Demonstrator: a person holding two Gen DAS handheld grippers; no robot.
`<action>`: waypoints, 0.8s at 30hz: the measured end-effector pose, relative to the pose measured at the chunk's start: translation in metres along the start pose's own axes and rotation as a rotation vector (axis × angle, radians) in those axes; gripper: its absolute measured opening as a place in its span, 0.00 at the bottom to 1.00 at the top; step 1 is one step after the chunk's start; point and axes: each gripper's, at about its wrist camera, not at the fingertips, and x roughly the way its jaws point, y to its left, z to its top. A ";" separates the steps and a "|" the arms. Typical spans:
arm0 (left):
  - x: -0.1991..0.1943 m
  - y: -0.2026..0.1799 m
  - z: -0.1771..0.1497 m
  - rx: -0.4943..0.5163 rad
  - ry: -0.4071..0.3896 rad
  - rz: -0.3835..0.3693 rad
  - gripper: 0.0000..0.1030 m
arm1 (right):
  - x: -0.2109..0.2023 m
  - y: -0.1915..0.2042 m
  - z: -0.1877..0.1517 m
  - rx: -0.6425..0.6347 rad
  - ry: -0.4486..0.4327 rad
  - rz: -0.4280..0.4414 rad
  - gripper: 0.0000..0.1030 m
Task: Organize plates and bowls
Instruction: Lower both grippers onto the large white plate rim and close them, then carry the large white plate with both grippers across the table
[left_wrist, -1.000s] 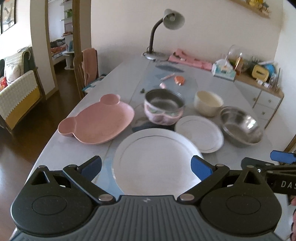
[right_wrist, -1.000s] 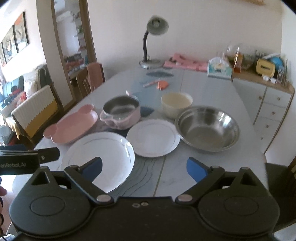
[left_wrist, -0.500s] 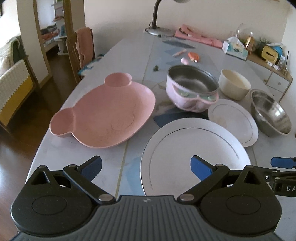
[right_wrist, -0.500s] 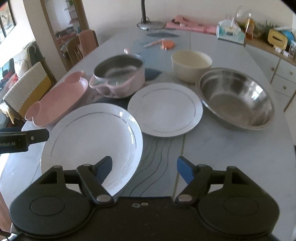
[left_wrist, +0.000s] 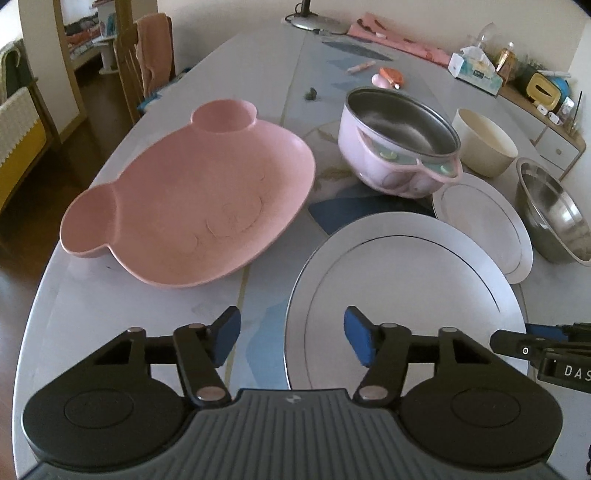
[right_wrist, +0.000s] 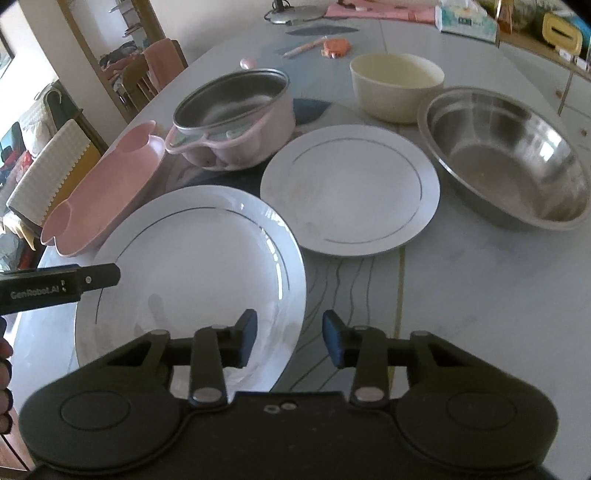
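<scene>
A large white plate (left_wrist: 406, 280) (right_wrist: 199, 266) lies at the near table edge. My left gripper (left_wrist: 291, 338) is open, its jaws straddling the plate's left rim. My right gripper (right_wrist: 290, 341) is open over the plate's right rim, its jaws closer together. A small white plate (right_wrist: 351, 192) (left_wrist: 484, 221) lies behind it. A pink bear-shaped plate (left_wrist: 195, 210) (right_wrist: 107, 192) is at the left. A pink bowl with a steel liner (left_wrist: 399, 144) (right_wrist: 236, 118), a cream bowl (right_wrist: 397, 86) (left_wrist: 484, 147) and a steel bowl (right_wrist: 506, 155) (left_wrist: 550, 214) stand further back.
The table (right_wrist: 480, 295) carries a lamp base (left_wrist: 314, 22), a pink cloth (left_wrist: 399, 37), a tissue box (left_wrist: 476, 72) and small items (left_wrist: 391, 75) at its far end. A chair (left_wrist: 147, 74) stands at the left. A sideboard (left_wrist: 554, 129) is at the right.
Both grippers have moved down and forward to the large white plate. Both sets of jaws have narrowed, the right more than the left.
</scene>
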 end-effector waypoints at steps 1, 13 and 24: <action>0.001 0.000 0.000 -0.001 0.006 -0.004 0.51 | 0.001 -0.001 0.000 0.008 0.007 0.006 0.35; 0.007 0.004 0.000 -0.046 0.066 -0.041 0.21 | 0.002 -0.011 -0.003 0.105 0.057 0.055 0.16; 0.001 0.000 -0.001 -0.049 0.066 -0.021 0.15 | -0.002 -0.016 -0.005 0.143 0.062 0.068 0.13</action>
